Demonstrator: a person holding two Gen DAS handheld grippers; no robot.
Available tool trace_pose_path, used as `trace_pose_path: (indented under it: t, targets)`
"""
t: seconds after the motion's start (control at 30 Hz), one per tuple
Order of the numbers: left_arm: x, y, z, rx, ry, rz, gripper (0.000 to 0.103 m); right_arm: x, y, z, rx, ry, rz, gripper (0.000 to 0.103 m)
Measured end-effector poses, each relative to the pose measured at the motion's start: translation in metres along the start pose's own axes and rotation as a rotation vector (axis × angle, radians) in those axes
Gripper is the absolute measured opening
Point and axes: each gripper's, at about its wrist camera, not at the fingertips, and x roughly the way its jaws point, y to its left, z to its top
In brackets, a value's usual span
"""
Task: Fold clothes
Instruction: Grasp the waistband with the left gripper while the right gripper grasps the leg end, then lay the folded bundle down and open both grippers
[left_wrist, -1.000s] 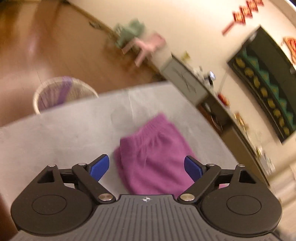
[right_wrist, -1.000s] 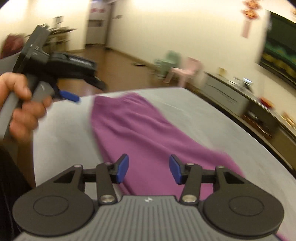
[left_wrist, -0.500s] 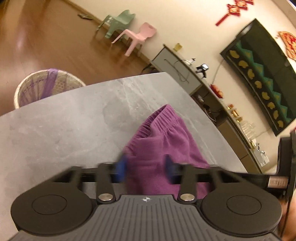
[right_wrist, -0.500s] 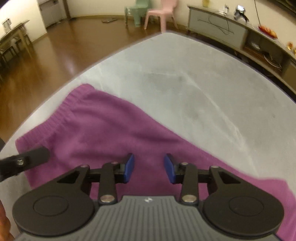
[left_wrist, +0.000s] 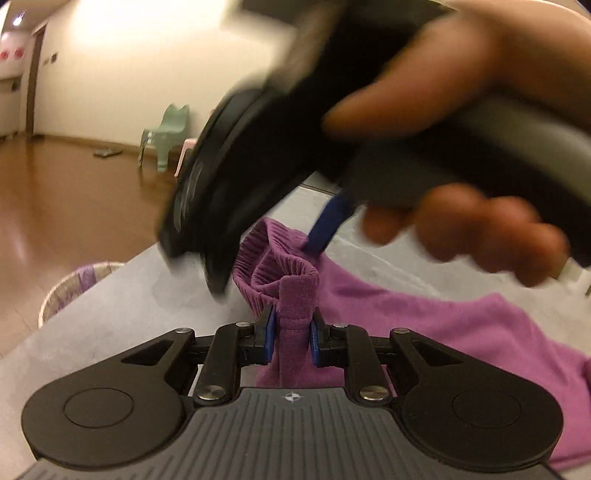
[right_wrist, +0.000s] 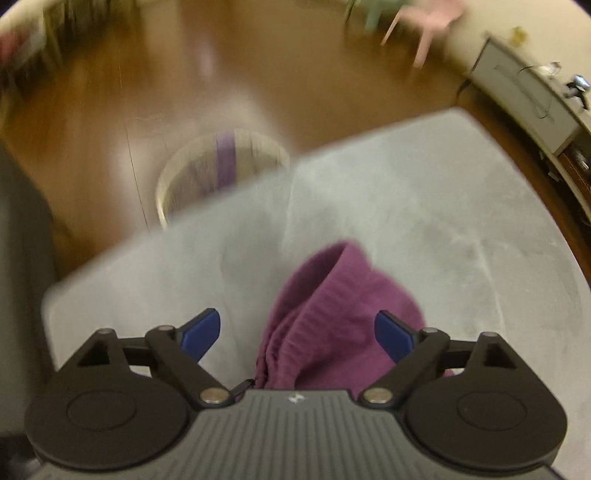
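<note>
**Left claw now gripping waistband; right claw opened over the same end**

1. Garment. The purple trousers (left_wrist: 424, 317) lie on the grey desk (left_wrist: 122, 302), waistband at the far end, legs trailing to the near right. The ribbed waistband is bunched and lifted off the desk at the left claw.

2. Left claw (left_wrist: 291, 334). Its jaws have just been closing; a second ago they stood wide above flat cloth. They are now clenched on a pinched fold of the trousers beside the waistband, with cloth standing up between the blue pads (left_wrist: 267, 332).

3. Right claw (right_wrist: 297, 336). Its jaws have just been opening. Half a second ago they were narrow over the middle of the trousers; now they are spread, pointing steeply down over the waistband end (right_wrist: 332, 306), with cloth below them but no pad pressing on it. Released, holding nothing. In the left wrist view this claw and the hand (left_wrist: 472, 229) carrying it pass close above the waistband, blurred.

4. Surroundings. A basket (right_wrist: 221, 166) stands on the floor beyond the far desk edge.

5. Assessment. 1 corner of the waistband is secured. The right claw appears placed to take a 2nd hold there, which a fold along the length would need. No fold is made yet.
</note>
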Motion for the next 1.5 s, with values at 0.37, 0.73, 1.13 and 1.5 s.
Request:
trace_pose_path:
  t: [0.37,0.73,1.13,1.5]
  targets:
    - [-0.049,-0.043,-0.01,0.147,-0.12,-0.253,0.019,-0.062,-0.068,-0.099,0.257,-0.236,0.077,0.013]
    - [-0.051,-0.072,-0.029,0.205,0.055,-0.564,0.032,-0.006,-0.185,-0.299,0.746,-0.328,0.147,0.024]
    - [0.008,-0.058,-0.036,0.106,0.248,-0.304,0.046,-0.035,-0.156,-0.282,0.562,-0.465,-0.098,0.017]
    - [0.01,-0.053,-0.029,0.083,0.261,-0.3,0.046,-0.058,-0.144,-0.326,0.595,-0.523,-0.093,0.02]
